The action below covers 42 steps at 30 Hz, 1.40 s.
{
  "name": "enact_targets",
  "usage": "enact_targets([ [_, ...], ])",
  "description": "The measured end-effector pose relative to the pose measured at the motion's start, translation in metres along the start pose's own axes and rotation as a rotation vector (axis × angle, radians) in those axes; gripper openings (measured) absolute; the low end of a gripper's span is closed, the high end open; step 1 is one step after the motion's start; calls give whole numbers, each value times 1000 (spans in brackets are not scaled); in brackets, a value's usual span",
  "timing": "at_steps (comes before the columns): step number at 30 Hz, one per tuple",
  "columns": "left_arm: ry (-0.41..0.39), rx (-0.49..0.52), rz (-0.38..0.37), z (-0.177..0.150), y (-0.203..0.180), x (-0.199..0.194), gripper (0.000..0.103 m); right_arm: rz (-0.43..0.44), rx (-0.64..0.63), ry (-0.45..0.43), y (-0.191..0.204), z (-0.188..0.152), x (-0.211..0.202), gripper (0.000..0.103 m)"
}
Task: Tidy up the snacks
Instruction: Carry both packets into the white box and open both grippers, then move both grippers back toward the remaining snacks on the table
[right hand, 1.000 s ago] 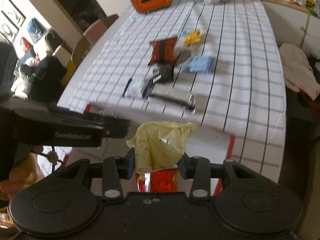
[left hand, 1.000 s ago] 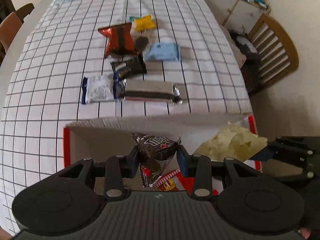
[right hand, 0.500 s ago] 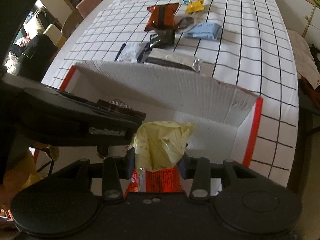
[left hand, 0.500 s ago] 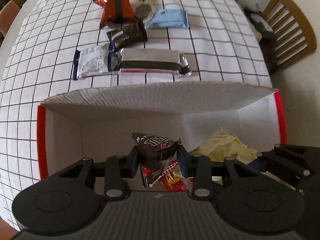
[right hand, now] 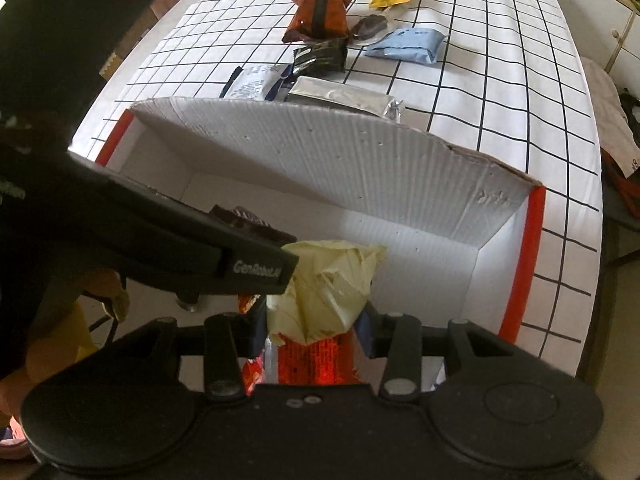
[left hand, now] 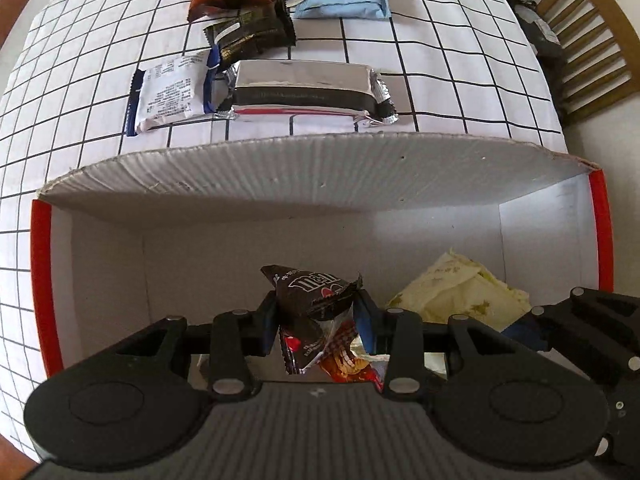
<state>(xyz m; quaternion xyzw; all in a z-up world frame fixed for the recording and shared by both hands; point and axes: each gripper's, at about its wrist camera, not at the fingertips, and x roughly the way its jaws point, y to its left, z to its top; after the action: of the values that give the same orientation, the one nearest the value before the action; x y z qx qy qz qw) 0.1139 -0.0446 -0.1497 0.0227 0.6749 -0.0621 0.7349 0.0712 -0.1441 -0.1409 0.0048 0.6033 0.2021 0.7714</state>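
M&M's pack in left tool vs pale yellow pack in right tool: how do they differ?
The M&M's pack is dark brown with white lettering; the pale yellow pack shows no readable print. The left tool grips the M&M's pack firmly, while the right tool has jaws opening around the yellow pack. Both are crumpled and sit over the white box.

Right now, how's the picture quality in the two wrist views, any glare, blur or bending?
Left wrist view: sharp, fisheye bows the box rim, glare on the silver wrapper. Right wrist view: grid tablecloth curves, left gripper looms dark and soft at left.
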Motion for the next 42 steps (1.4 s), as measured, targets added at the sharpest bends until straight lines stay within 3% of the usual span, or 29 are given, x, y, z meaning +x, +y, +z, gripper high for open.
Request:
enact_targets([
  [7,-10,7,-27,-1,4,-5,40,23,-9,-1,1,0,-5,47],
  [15,-63,30,-42,-6,9,-26,50,60,-1,-16,1,-1,-17,56],
  [21,-131,43,-47,-10,12,-49,51,72,-5,-66,-1,0,-40,62],
  [26,-197,28,-55,-14,20,-71,59,89,9,-107,-5,2,-61,63],
  [32,-287,24,-50,-14,28,-97,62,92,-10,-179,-8,11,-85,76],
  [37,-373,24,-47,-9,36,-121,77,88,-21,-231,-13,24,-101,81],
  [42,-425,-9,-52,3,52,-135,80,72,-28,-279,-19,42,-110,93],
])
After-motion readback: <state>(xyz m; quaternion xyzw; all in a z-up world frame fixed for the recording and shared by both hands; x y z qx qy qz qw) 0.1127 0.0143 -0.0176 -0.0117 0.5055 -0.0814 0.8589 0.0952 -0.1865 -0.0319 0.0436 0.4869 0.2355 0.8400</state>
